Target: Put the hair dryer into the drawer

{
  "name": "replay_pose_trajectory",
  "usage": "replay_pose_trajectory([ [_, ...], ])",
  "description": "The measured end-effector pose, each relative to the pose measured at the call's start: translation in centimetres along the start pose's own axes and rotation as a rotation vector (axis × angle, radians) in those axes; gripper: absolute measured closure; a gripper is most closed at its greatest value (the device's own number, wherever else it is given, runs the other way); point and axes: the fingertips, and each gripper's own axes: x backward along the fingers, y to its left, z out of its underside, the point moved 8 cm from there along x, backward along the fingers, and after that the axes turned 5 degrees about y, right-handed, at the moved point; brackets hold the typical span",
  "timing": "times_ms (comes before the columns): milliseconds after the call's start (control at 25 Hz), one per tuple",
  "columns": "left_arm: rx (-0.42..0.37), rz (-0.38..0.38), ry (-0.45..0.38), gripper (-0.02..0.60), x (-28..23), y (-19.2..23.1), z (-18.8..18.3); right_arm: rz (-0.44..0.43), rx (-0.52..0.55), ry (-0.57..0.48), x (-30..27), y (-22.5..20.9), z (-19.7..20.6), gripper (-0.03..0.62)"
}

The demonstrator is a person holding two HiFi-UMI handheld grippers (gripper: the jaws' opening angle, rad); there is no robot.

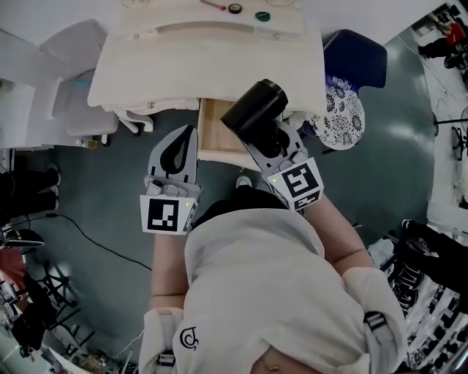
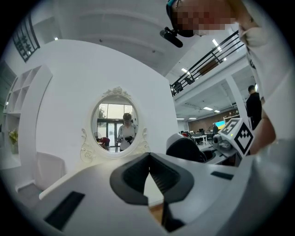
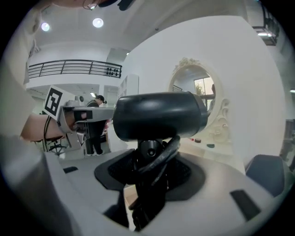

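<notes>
A black hair dryer [image 1: 254, 111] [image 3: 159, 115] stands barrel-up in my right gripper [image 1: 274, 139] [image 3: 150, 175], which is shut on its handle and on the cord wrapped along it. It hangs just in front of the cream dressing table [image 1: 183, 66], over the right part of an open drawer [image 1: 212, 135] with a bare wooden inside. My left gripper [image 1: 178, 150] [image 2: 148, 173] is beside it, to the left of the drawer's front. Its jaws meet at the tips with nothing between them.
An oval mirror [image 2: 116, 122] [image 3: 198, 99] stands at the back of the table, with small items [image 1: 234, 9] on the top. A white chair [image 1: 73, 80] is at the left. A blue chair [image 1: 358, 58] and a patterned stool [image 1: 340, 117] are at the right.
</notes>
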Motion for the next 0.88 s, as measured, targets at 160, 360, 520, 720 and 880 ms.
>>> replay_pose_trajectory([
  [160, 0.026, 0.004, 0.015, 0.571, -2.2, 0.7, 1.3, -0.099, 0.022, 0.094, -3.7, -1.5, 2.7, 0.390],
  [360, 0.059, 0.030, 0.036, 0.571, -4.0, 2.2, 3.2, -0.160, 0.037, 0.249, -8.2, -1.9, 7.0, 0.390],
  [520, 0.086, 0.056, 0.079, 0.569, -4.8, 3.9, 5.0, -0.183, 0.077, 0.365, -11.1, -1.5, 10.1, 0.390],
  [720, 0.113, 0.082, 0.134, 0.571, -4.6, 6.0, 6.6, -0.235, 0.129, 0.505, -13.6, -0.6, 13.9, 0.390],
  [880, 0.143, 0.092, 0.158, 0.569, -4.8, 7.1, 8.3, -0.281, 0.143, 0.593, -15.7, -1.0, 16.5, 0.390],
])
